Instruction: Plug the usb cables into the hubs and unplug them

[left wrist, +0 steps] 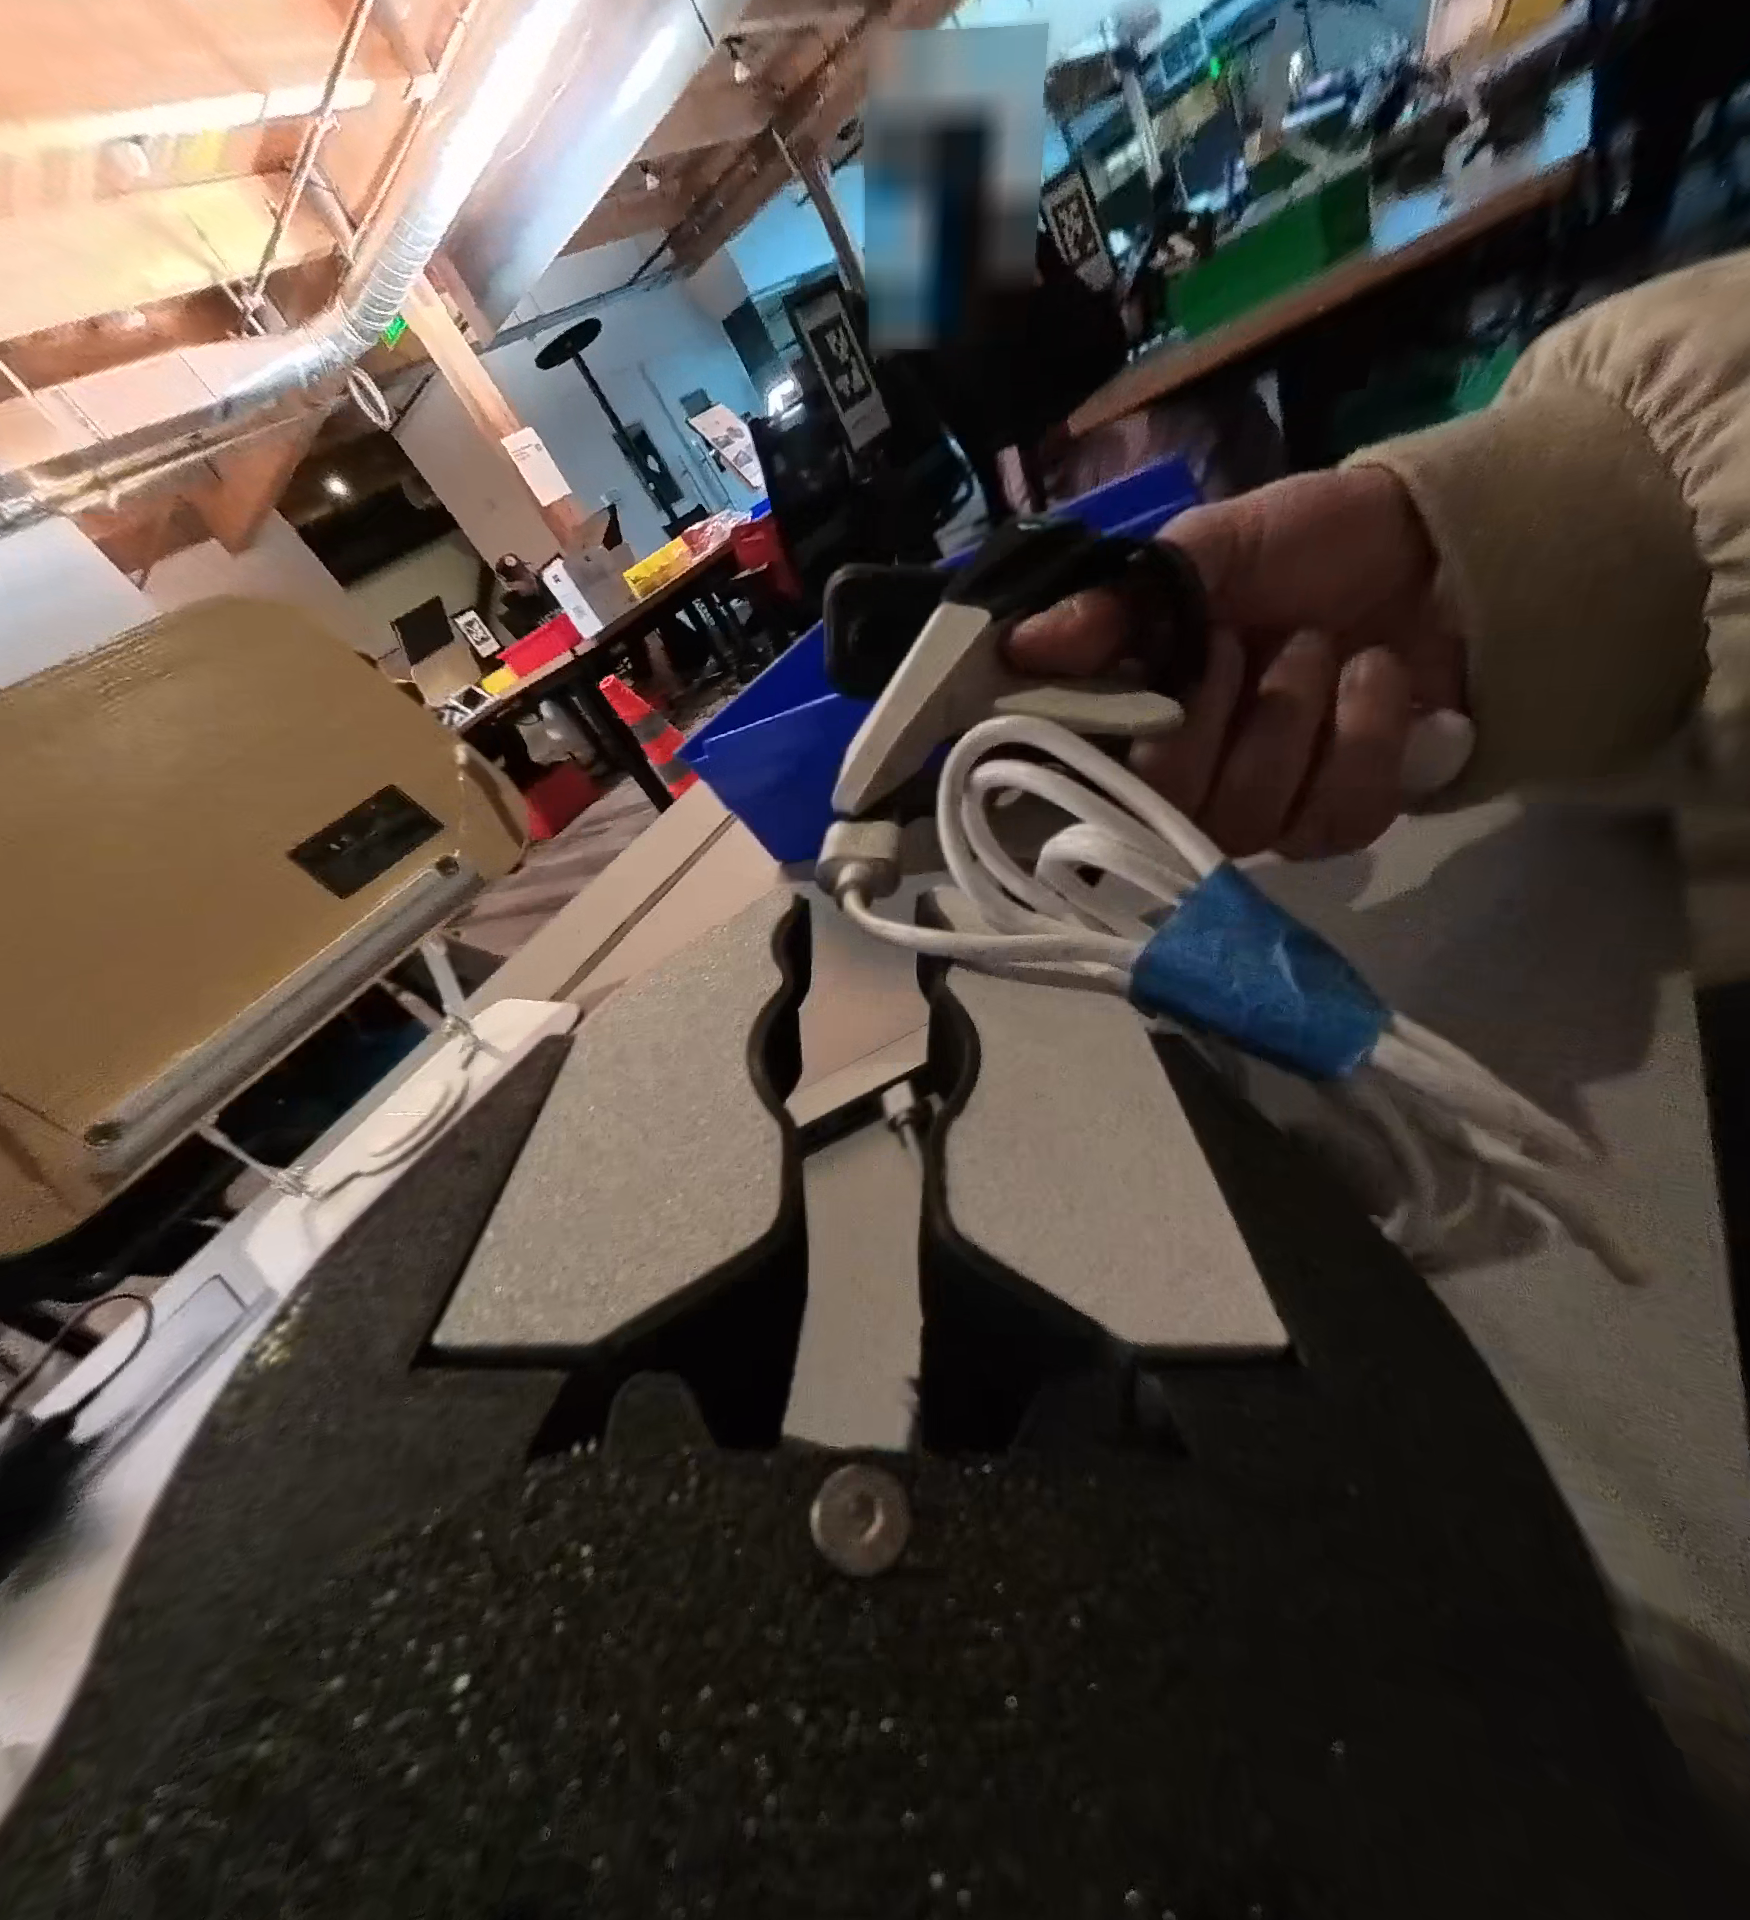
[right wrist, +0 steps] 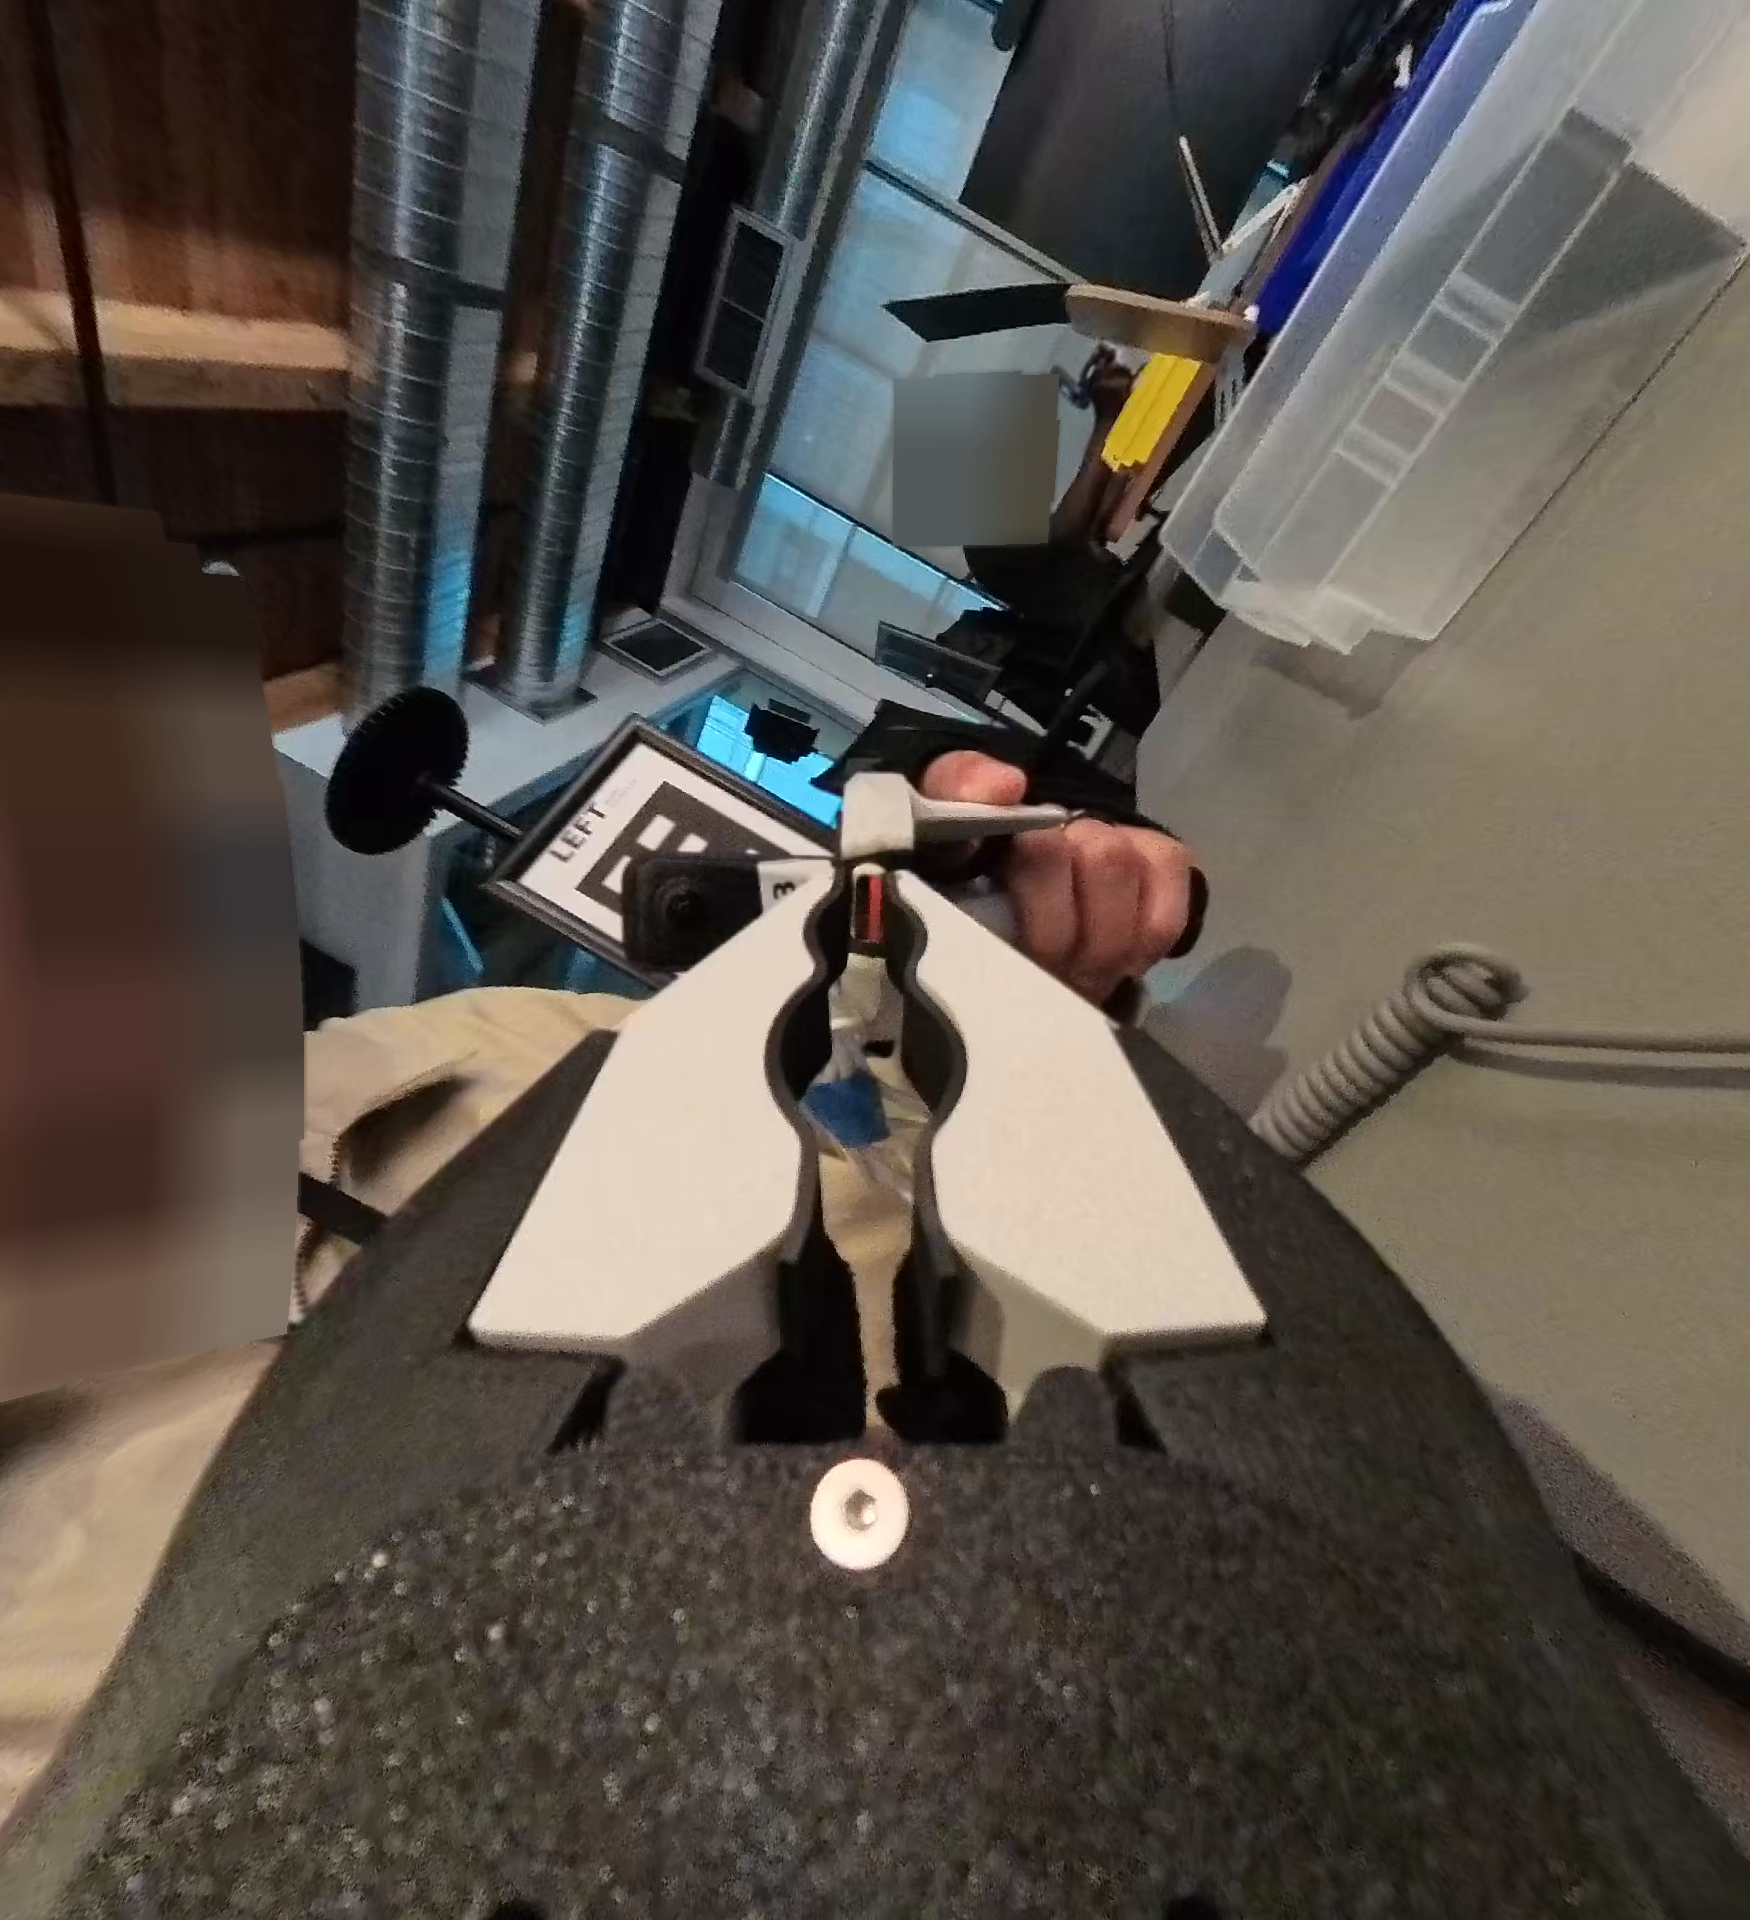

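We see the left gripper (left wrist: 863,935) from behind: two flat grey matte fingers (left wrist: 642,1143) with wavy black inner edges on a speckled black foam-like body, and one round silver screw (left wrist: 858,1519) at 6 o'clock. A narrow gap stands between the fingers and nothing is in it. Through the gap lies what may be a small metal-tipped black lead (left wrist: 897,1112), though it is too dim to be sure.

At 12 o'clock from those tips, the right gripper (left wrist: 855,805), held by a hand (left wrist: 1297,665) in a puffy beige sleeve (left wrist: 1629,499), pinches the silver USB plug (left wrist: 855,857) of a smooth white cable bundle (left wrist: 1016,831). The bundle forms several loops bound by one band of creased blue tape (left wrist: 1255,977) at 3 o'clock.

At 9 o'clock sits a tan grained case (left wrist: 123,831) with a metal edge strip and one dark plate, and at 12 o'clock a glossy blue plastic bin (left wrist: 777,758).

In the right wrist view the right gripper's two fingers are closed on the plug, whose red insert faces us. Just beyond is one black-framed marker card (right wrist: 642,831) with printed lettering. At 3 o'clock lie one grey coiled cord (right wrist: 1370,1049) and, higher, one clear ribbed plastic tub (right wrist: 1473,364)
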